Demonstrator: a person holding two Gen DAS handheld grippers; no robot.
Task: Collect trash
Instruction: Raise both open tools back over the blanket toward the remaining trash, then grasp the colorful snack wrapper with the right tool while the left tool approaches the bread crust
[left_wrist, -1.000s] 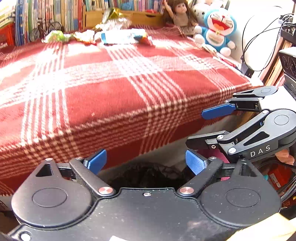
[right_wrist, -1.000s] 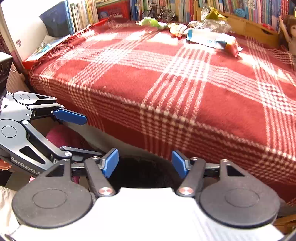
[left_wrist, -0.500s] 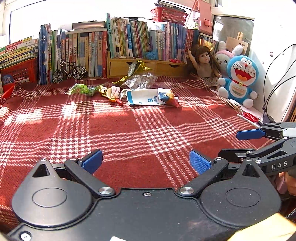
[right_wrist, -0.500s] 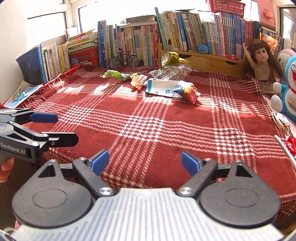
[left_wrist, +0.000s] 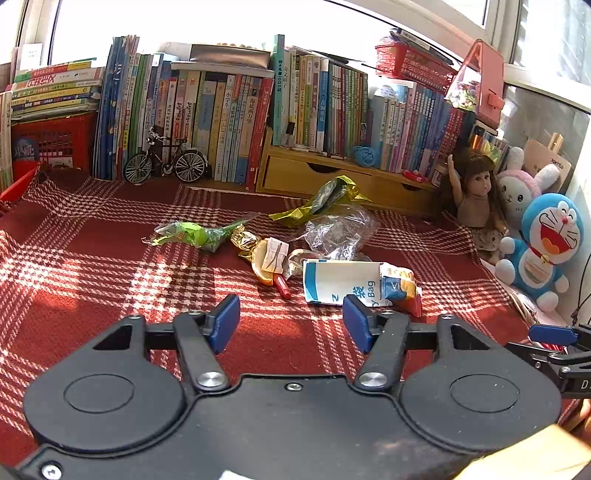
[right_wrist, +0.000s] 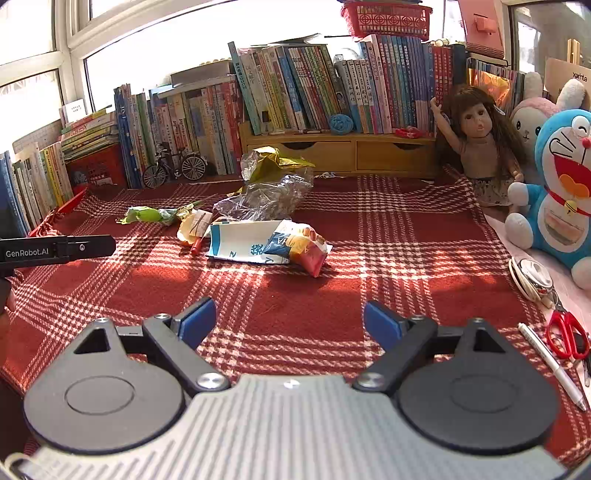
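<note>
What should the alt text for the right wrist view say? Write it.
Right gripper, fingers open and empty, over a red plaid blanket. Ahead lies trash: a white and blue paper bag, a clear plastic bag, and a green wrapper. Books line the back; a doll sits right.

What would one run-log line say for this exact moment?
stage: approaching trash | left gripper: empty, closing | right gripper: open, empty | nearest trash: white paper bag on red plaid blanket | collected: none visible
</note>
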